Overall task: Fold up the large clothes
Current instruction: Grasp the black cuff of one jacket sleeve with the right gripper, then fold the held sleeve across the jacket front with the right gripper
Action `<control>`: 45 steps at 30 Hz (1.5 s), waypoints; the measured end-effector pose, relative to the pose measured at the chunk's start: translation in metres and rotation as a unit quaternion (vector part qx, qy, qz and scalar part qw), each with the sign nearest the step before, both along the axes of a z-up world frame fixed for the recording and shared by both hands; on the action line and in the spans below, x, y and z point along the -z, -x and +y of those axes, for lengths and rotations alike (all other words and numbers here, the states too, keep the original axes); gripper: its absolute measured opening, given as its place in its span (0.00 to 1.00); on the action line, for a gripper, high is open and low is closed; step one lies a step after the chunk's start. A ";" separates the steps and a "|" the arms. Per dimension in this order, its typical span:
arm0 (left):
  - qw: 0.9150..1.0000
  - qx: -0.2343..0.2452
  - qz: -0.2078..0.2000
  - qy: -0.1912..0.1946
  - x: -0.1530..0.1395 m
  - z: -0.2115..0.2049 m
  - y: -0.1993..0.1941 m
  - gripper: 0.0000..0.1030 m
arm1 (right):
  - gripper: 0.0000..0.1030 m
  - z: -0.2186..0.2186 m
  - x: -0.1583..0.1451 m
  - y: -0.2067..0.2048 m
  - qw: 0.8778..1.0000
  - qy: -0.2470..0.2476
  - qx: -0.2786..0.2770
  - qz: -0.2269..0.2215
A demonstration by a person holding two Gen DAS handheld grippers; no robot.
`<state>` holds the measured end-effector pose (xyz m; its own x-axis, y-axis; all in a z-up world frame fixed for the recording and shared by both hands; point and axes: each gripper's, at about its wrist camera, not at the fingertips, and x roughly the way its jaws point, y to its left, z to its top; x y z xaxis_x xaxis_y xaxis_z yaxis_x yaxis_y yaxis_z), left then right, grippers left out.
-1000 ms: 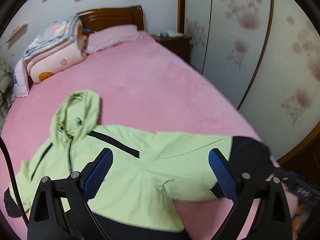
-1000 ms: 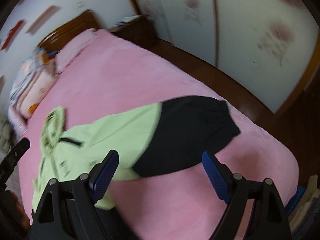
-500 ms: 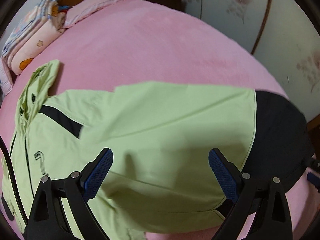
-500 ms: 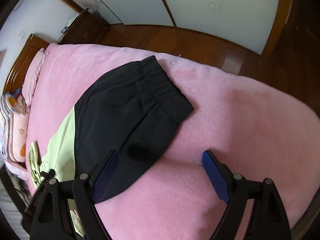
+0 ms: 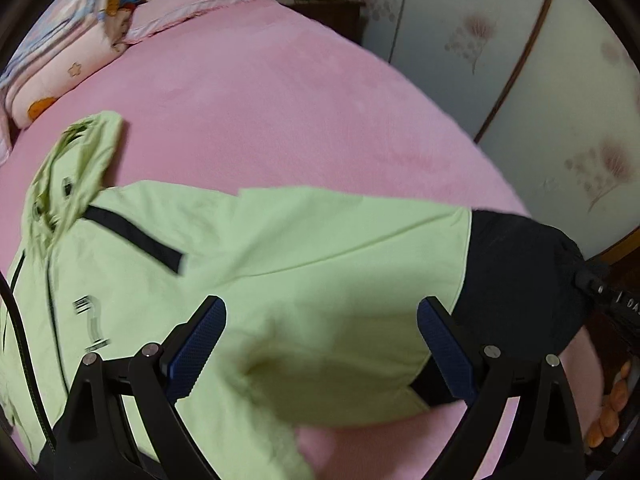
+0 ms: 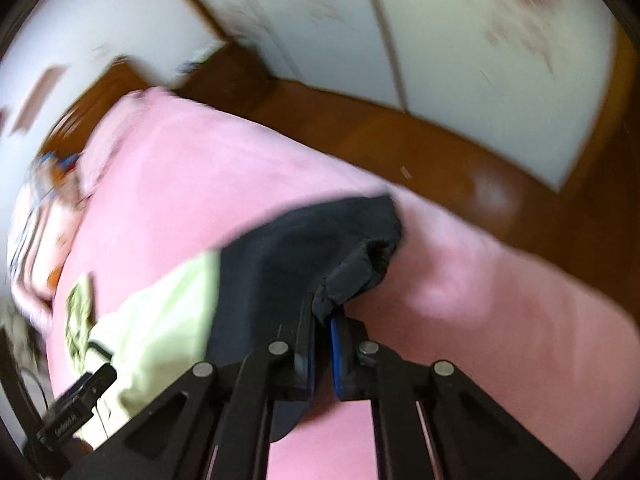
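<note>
One jacket (image 5: 280,280), hood headboardward, sleeve rightward.

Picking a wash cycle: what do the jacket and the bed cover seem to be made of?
Jacket: looks like thin, smooth, matte woven synthetic; it drapes in soft creases, though blur leaves this open. Bed cover: seemingly plush fleece, with a fuzzy, matte nap.

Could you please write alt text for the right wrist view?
The right hand-held gripper is shut on the black cuff of a lime-green jacket spread on a pink bed. The picture is motion-blurred, with wooden floor beyond.
</note>
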<state>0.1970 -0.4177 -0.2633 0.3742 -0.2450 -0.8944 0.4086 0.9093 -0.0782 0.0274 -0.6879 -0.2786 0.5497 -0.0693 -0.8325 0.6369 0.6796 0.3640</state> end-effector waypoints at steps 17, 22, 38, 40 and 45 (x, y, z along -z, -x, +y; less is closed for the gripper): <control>0.985 -0.147 -0.013 0.086 -0.063 0.331 -0.012 0.93 | 0.05 0.373 -0.084 -0.115 0.899 0.078 -0.409 -0.134; 0.985 -0.145 0.036 0.086 -0.012 0.365 -0.024 0.93 | 0.06 0.438 -0.002 -0.123 0.890 0.093 -0.444 -0.052; 0.975 -0.046 0.139 0.166 0.071 0.317 -0.046 0.72 | 0.34 0.415 0.019 -0.085 0.905 0.077 -0.417 0.014; 0.973 -0.045 0.153 0.168 0.083 0.313 -0.049 0.66 | 0.34 0.409 0.017 -0.080 0.908 0.076 -0.411 0.015; 0.973 -0.042 0.164 0.159 0.101 0.301 -0.058 0.52 | 0.34 0.392 0.020 -0.071 0.915 0.067 -0.397 0.022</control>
